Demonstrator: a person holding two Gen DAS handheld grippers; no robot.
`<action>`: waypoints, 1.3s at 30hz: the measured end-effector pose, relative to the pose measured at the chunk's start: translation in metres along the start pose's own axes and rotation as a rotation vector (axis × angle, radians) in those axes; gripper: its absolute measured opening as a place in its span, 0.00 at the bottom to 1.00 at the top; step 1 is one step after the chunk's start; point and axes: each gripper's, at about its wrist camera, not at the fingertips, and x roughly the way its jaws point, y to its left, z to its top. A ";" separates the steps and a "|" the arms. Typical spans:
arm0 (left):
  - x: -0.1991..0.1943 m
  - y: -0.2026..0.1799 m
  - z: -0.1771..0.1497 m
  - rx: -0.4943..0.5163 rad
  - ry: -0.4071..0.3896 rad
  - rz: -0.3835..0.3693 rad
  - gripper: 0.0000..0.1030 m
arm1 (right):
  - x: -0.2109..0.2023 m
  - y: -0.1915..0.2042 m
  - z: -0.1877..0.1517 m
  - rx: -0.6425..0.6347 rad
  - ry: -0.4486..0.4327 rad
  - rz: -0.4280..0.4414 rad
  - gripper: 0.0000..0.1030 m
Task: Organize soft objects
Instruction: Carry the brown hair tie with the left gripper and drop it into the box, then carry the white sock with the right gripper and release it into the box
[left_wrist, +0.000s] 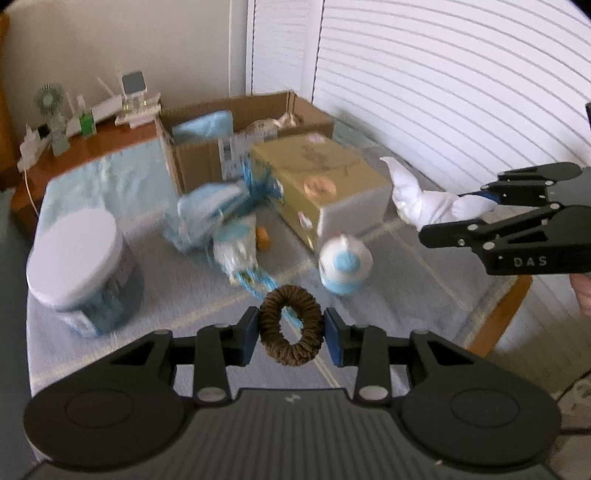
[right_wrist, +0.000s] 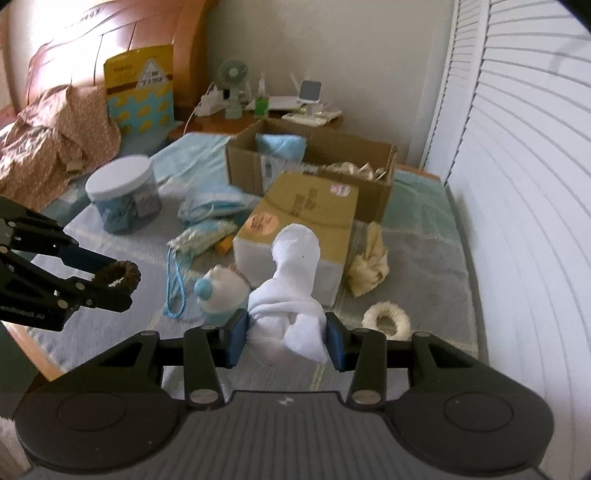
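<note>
While both grippers hang above the bed, each is clamped on a soft thing: the left gripper (left_wrist: 291, 332) pinches a brown scrunchie (left_wrist: 290, 325) between its blue pads, the ring upright and clear of the cover, and the right gripper (right_wrist: 286, 339) squeezes a bundled white cloth (right_wrist: 291, 295), one end sticking up past the fingers. From the left wrist view the right gripper (left_wrist: 443, 218) enters at the right edge with the white cloth (left_wrist: 424, 199) jutting out of it; from the right wrist view the left gripper (right_wrist: 118, 280) comes in from the left edge with the scrunchie (right_wrist: 120, 275) at its tips. Below them, on the pale blue bed cover (right_wrist: 424, 266), a blue-and-white plush toy (right_wrist: 221, 295) lies just beside a blue cord (right_wrist: 173, 284). A cream scrunchie (right_wrist: 386, 319) rests near the bed's right edge, a crumpled yellowish cloth (right_wrist: 369, 262) behind it. A closed yellow box (right_wrist: 303, 218) sits mid-bed, touching an open cardboard box (right_wrist: 314, 162) that holds a light blue pillow (right_wrist: 280, 146). Folded blue cloths (right_wrist: 214, 203) lie left of the yellow box, a white-lidded tub (right_wrist: 123, 192) further left. A small fan (right_wrist: 232, 77) stands on the nightstand beyond the bed's far edge.
</note>
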 end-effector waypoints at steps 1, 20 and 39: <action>0.001 0.002 0.006 0.001 -0.006 0.009 0.35 | 0.000 -0.002 0.002 0.008 -0.010 -0.002 0.48; 0.075 0.060 0.167 0.043 -0.102 0.104 0.35 | 0.009 -0.032 0.025 0.097 -0.082 -0.026 0.48; 0.048 0.061 0.127 0.002 -0.115 0.141 0.94 | 0.019 -0.042 0.039 0.121 -0.081 -0.054 0.48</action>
